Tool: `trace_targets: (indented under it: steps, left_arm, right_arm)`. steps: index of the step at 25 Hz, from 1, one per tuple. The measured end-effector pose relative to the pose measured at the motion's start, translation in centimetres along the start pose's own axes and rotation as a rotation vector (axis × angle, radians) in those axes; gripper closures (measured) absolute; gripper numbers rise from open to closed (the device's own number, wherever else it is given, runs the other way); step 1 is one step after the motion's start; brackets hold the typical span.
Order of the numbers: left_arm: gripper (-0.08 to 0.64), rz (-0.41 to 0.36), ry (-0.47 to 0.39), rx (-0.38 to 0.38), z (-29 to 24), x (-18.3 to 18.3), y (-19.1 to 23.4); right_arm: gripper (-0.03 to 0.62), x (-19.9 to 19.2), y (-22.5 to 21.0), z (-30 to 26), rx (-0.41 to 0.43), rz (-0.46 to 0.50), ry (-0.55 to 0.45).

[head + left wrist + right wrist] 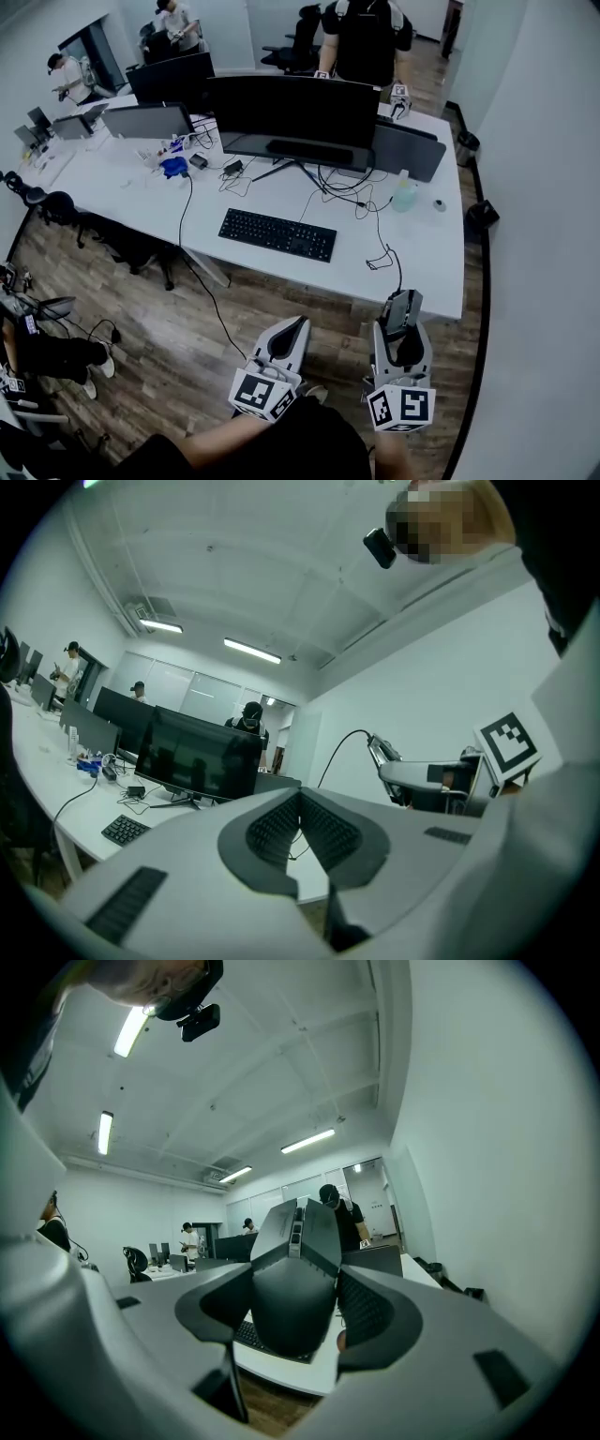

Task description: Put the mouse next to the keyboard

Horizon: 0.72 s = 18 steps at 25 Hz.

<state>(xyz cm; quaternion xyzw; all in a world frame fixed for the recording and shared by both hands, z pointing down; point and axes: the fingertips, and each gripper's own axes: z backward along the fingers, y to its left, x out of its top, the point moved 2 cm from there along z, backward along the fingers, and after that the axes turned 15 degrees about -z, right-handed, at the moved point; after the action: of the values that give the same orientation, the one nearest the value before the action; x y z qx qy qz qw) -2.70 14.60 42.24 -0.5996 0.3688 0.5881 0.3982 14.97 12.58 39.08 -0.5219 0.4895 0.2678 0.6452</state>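
My right gripper (401, 317) is shut on a dark grey wired mouse (403, 308), held above the floor just short of the white desk's (427, 272) front right edge. From the right gripper view the mouse (296, 1274) fills the space between the jaws, buttons facing up. Its black cable (384, 255) runs over the desk toward the monitor. The black keyboard (277, 233) lies on the desk, ahead and to the left. My left gripper (287, 338) is shut and holds nothing; its ribbed pads (300, 829) meet in the left gripper view.
A wide black monitor (281, 114) stands behind the keyboard, with tangled cables at its foot. A clear bottle (404, 192) sits at the desk's right. More monitors and laptops stand at the far left. A person (366, 42) stands behind the desk. Wooden floor (187, 356) lies below my grippers.
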Motion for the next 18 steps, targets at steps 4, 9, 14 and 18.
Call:
trace_targets:
  steps: [4,9,14,18]
  left_arm:
    - [0.548,-0.011,0.004,-0.012,-1.1,-0.3,0.6]
    - [0.548,-0.009,0.008,-0.033,-3.1,-0.8,1.6]
    - [0.548,0.009,0.006,-0.041,-6.1,-1.6,3.5]
    - [0.548,0.022,0.008,-0.061,-9.5,-2.4,5.6]
  right_arm:
    - [0.296,-1.0,-0.6,-1.3,-0.020,-0.015,0.023]
    - [0.296,-1.3,-1.5,-3.1,-0.051,-0.017,0.041]
    - [0.296,-2.0,-2.3,-6.0,-0.080,0.004,0.083]
    - [0.296,-2.9,-3.4,-9.2,-0.110,0.020,0.135]
